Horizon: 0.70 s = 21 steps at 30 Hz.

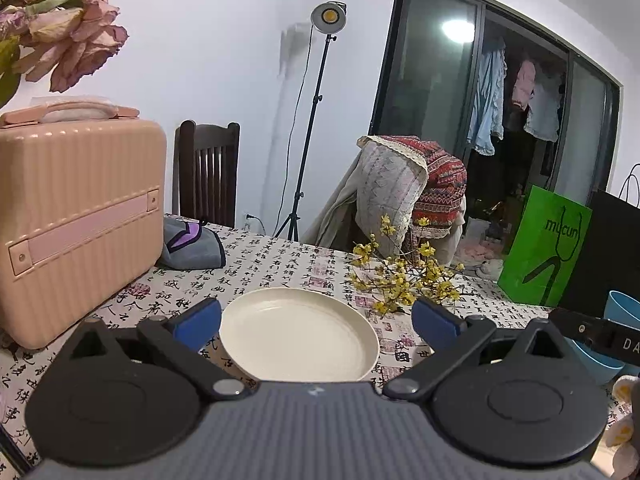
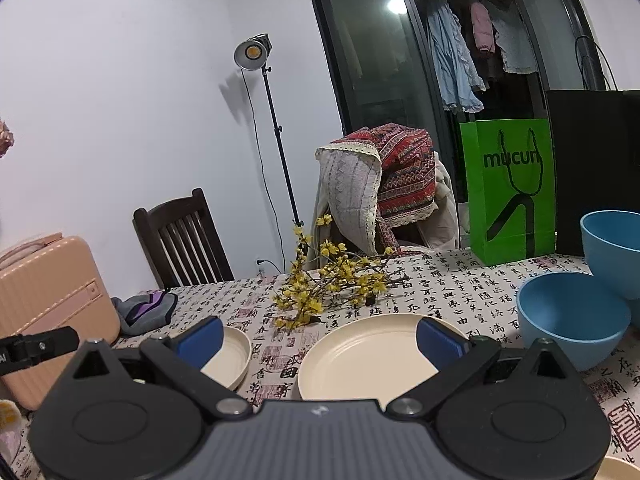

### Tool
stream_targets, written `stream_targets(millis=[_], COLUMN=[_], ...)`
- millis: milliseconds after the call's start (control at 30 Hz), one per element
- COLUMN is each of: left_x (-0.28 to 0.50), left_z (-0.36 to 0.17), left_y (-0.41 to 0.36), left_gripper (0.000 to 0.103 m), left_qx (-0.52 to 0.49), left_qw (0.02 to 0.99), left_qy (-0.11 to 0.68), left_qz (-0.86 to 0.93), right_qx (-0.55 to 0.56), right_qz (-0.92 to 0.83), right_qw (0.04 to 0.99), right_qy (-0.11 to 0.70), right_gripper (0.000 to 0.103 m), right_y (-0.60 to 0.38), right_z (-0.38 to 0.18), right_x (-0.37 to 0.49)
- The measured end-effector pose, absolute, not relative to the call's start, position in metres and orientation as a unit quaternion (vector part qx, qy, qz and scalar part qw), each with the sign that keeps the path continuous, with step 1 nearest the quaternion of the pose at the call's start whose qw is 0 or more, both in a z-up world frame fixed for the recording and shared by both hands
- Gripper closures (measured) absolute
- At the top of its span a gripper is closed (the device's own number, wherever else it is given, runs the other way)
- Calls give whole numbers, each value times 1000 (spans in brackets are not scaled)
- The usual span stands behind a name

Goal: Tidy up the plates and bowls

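Observation:
A cream plate (image 1: pixel 298 334) lies on the patterned tablecloth straight ahead of my left gripper (image 1: pixel 316 322), which is open with its blue pads on either side of the plate and nothing held. In the right wrist view my right gripper (image 2: pixel 320 342) is open above a second cream plate (image 2: pixel 368 364); the first plate (image 2: pixel 230 354) shows behind its left finger. Two blue bowls sit at the right: a nearer one (image 2: pixel 572 318) and a farther one (image 2: pixel 612 250) that leans on it. A blue bowl (image 1: pixel 622 312) also peeks in at the left wrist view's right edge.
A pink hard case (image 1: pixel 76 216) stands at the table's left. A yellow flower branch (image 2: pixel 332 284) lies behind the plates. A green paper bag (image 2: pixel 510 188), a black bag (image 2: pixel 592 168), a grey cloth (image 1: pixel 192 248) and chairs line the far side.

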<state>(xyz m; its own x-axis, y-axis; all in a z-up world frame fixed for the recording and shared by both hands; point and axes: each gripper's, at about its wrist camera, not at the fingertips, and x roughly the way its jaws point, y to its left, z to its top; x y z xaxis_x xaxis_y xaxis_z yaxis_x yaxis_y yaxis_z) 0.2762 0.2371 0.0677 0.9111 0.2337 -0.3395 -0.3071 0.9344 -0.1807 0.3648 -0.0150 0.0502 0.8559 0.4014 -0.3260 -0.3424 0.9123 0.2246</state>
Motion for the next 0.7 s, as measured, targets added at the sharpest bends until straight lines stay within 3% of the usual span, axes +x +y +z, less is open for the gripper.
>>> stream_targets(millis=[700], left_x=[319], left_z=[62], left_y=[280], left_gripper=[0], left_qx=[-127], left_qw=[961], left_qy=[180], left_qz=[167], right_qx=[91], right_qz=[202], right_qw=[950], right_qy=[218], right_gripper=[0], right_y=[36], right_z=[44], right_x=[416])
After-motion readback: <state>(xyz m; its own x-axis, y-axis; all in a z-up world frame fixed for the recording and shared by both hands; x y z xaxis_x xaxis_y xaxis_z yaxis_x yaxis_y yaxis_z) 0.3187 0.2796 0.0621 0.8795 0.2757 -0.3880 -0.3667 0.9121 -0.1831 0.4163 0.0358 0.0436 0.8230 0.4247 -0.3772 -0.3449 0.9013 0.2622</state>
